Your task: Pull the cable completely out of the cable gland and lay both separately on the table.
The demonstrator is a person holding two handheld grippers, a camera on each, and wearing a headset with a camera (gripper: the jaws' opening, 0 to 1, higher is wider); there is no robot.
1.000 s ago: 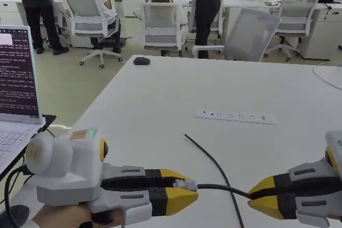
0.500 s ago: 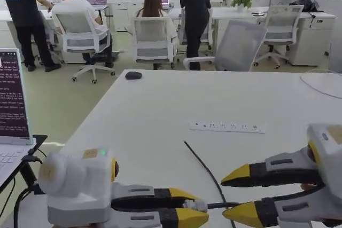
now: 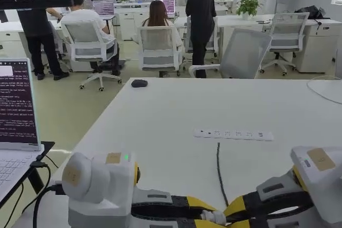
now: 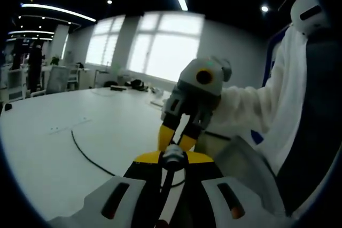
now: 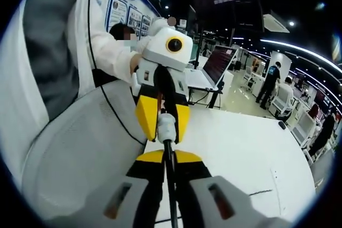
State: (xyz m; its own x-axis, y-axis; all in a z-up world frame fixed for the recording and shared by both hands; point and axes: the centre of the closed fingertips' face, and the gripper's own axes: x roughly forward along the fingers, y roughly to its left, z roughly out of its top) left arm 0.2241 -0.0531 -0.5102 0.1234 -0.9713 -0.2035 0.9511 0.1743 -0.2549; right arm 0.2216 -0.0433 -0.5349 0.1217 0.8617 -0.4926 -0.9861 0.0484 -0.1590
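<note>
Drawn closer since before, the right gripper (image 5: 163, 157) is seemingly clamped on limp cable (image 3: 218, 169) beside the gland (image 5: 166, 123) held by the left gripper (image 4: 171, 159).

A broad white table (image 3: 160, 126) stretches from the near edge away to the far one. A white power strip (image 3: 233, 133) lies flat across its middle, right of centre. A thin black cable (image 3: 218, 166) lies along the top, from just near the strip toward the near edge. A small dark object (image 3: 139, 83) sits at the far left edge
</note>
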